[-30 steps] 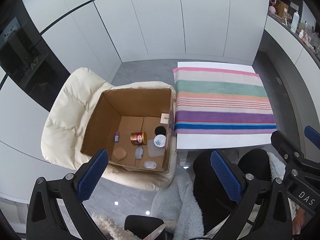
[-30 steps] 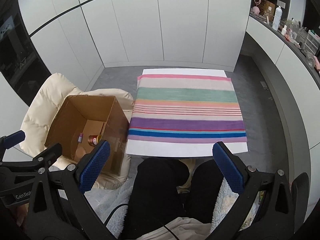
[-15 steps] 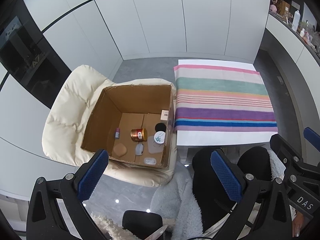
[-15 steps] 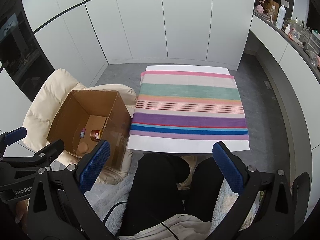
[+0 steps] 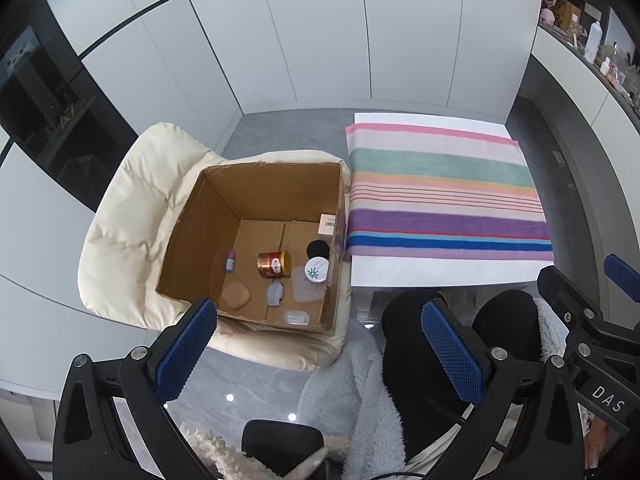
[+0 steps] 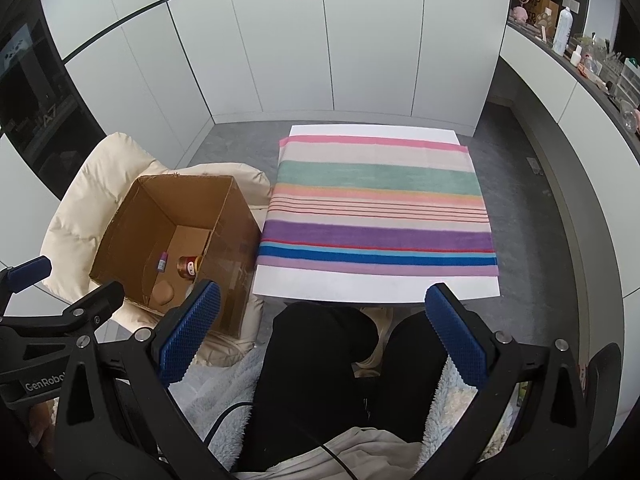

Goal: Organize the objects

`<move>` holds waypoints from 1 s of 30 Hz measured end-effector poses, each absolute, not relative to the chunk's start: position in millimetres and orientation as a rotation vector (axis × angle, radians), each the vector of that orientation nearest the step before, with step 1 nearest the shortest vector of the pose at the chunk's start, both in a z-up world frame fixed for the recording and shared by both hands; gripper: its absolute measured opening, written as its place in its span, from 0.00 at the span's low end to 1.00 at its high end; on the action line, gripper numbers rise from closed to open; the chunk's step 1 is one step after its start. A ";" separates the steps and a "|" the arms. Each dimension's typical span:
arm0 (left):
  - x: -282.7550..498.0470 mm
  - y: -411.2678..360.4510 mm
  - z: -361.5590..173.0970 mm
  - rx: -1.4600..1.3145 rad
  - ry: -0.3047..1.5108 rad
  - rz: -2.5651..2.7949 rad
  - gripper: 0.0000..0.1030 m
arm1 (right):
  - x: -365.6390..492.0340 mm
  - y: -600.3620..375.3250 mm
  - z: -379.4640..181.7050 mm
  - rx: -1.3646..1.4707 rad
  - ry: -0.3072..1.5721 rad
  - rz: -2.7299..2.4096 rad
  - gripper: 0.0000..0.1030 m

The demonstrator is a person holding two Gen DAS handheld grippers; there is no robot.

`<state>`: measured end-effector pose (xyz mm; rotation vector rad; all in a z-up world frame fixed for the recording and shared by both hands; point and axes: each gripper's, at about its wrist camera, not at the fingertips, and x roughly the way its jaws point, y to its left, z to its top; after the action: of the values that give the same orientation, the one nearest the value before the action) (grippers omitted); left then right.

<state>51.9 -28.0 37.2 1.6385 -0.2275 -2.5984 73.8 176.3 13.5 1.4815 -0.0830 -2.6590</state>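
While both were held high over the seated person's lap, the left hand-held gripper (image 5: 320, 344) and right hand-held gripper (image 6: 320, 332) stood wide open w/ nothing between their blue pads. The cardboard box (image 5: 192, 240) sat on a cream chair (image 5: 128, 208) just left of the table (image 5: 440, 276), well ahead of & below the left one; inside lay a red-gold can (image 5: 273, 264), white round lid (image 5: 317, 270), small purple bottle (image 5: 230, 261), tan puff (image 5: 236, 296) etc. A striped cloth (image 6: 376, 208) covered the table ahead of the right one.

striped cloth (image 6: 376, 208) bare, cardboard box (image 5: 256, 208) open-topped, walls high
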 end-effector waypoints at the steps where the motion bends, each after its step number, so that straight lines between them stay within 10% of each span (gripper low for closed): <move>1: 51.7 -28.0 36.9 1.640 -0.228 -2.598 1.00 | 73.3 176.9 12.9 1.485 -0.087 -2.657 1.00; 30: 51.5 -24.1 32.3 1.654 -0.245 -2.591 1.00 | 70.4 179.0 6.0 1.500 -0.105 -2.659 1.00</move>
<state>51.5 -24.1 32.3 1.6539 -0.2448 -2.5913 70.4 179.0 6.0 1.5001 -0.1045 -2.6587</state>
